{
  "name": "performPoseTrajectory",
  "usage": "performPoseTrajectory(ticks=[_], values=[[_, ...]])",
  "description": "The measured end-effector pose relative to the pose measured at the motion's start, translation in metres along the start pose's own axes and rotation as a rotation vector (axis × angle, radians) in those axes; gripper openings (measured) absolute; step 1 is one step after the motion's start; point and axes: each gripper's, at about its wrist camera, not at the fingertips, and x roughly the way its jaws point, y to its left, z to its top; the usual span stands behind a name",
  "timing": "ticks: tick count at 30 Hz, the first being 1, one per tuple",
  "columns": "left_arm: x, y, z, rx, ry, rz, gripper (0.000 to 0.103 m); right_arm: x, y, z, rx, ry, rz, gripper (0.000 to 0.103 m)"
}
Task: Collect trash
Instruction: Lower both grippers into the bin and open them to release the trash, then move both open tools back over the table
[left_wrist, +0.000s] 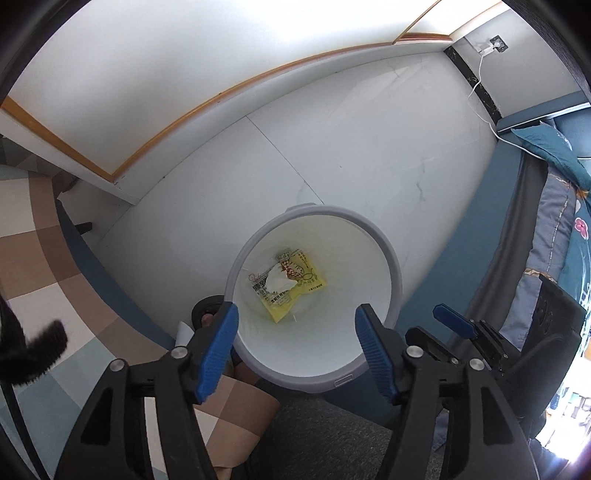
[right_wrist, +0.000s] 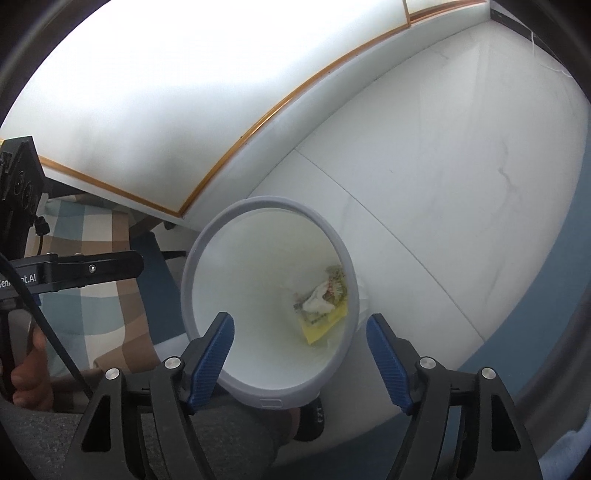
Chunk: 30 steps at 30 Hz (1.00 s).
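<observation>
A white trash bin with a grey rim (left_wrist: 306, 209) stands on the pale floor, seen from above in both wrist views. At its bottom lie a yellow printed wrapper (left_wrist: 312, 282) and a crumpled white tissue (left_wrist: 279, 281). My left gripper (left_wrist: 297, 312) hangs over the bin's near edge, open, with nothing between its blue pads. My right gripper (right_wrist: 300, 320) is also open and empty above the bin rim (right_wrist: 266, 201); the wrapper (right_wrist: 325, 321) and tissue (right_wrist: 316, 301) show below it. The right gripper's tip (left_wrist: 452, 319) appears beside the bin.
A checked brown and blue cover (left_wrist: 40, 258) lies at the left. A bed with blue bedding (left_wrist: 554, 229) and a white cable (left_wrist: 480, 92) are at the right. A wall with wooden trim (left_wrist: 221, 96) runs behind. A hand (right_wrist: 29, 369) holds the left gripper's handle.
</observation>
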Motion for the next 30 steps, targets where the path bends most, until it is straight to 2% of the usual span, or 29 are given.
performPoseTrajectory(ticks=[5, 8, 12, 15, 17, 24, 28, 30], values=[[-0.017, 0.003, -0.005, -0.023, -0.103, 0.069, 0.068, -0.007, 0.002, -0.002, -0.011, -0.008, 0.009, 0.081], [-0.029, 0.004, -0.010, -0.022, -0.167, 0.079, 0.069, -0.012, 0.005, -0.002, -0.018, -0.018, 0.011, 0.084], [-0.053, 0.000, -0.020, -0.011, -0.292, 0.133, 0.069, -0.025, 0.012, 0.000, -0.022, -0.047, 0.020, 0.089], [-0.067, 0.001, -0.026, -0.007, -0.333, 0.156, 0.071, -0.033, 0.021, 0.002, -0.046, -0.055, 0.022, 0.089], [-0.075, 0.001, -0.030, -0.013, -0.355, 0.156, 0.078, -0.041, 0.027, 0.003, -0.068, -0.069, 0.020, 0.089], [-0.107, 0.011, -0.047, -0.070, -0.452, 0.165, 0.080, -0.071, 0.043, 0.000, -0.098, -0.116, 0.034, 0.095], [-0.129, 0.017, -0.061, -0.094, -0.527, 0.182, 0.080, -0.094, 0.055, 0.000, -0.137, -0.166, -0.014, 0.099], [-0.143, 0.022, -0.071, -0.114, -0.575, 0.216, 0.081, -0.105, 0.066, 0.000, -0.188, -0.197, -0.040, 0.099]])
